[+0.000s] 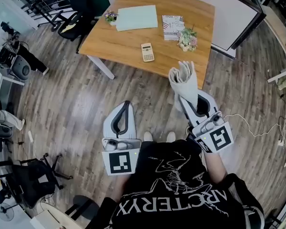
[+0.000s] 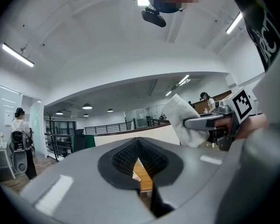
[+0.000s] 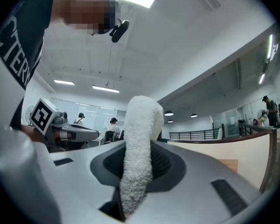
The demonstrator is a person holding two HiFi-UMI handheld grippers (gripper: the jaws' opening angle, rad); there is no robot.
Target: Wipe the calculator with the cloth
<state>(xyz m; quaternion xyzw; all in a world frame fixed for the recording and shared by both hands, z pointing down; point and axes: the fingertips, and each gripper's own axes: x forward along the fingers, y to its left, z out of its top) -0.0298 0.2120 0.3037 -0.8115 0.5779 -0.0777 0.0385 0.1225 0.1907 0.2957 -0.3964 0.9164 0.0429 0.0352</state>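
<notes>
The calculator (image 1: 147, 52) lies untouched on the wooden table (image 1: 128, 42), well apart from both grippers. The right gripper (image 1: 187, 101) clamps a folded white cloth (image 1: 184, 78), held upright and pointing tableward, seemingly ready to be carried over for wiping. The left gripper (image 1: 126, 107) hangs beside it, jaws together, holding nothing.

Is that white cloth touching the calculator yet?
Apart. The head view shows the cloth held in the right tongs, with bare table between it and the calculator.
</notes>
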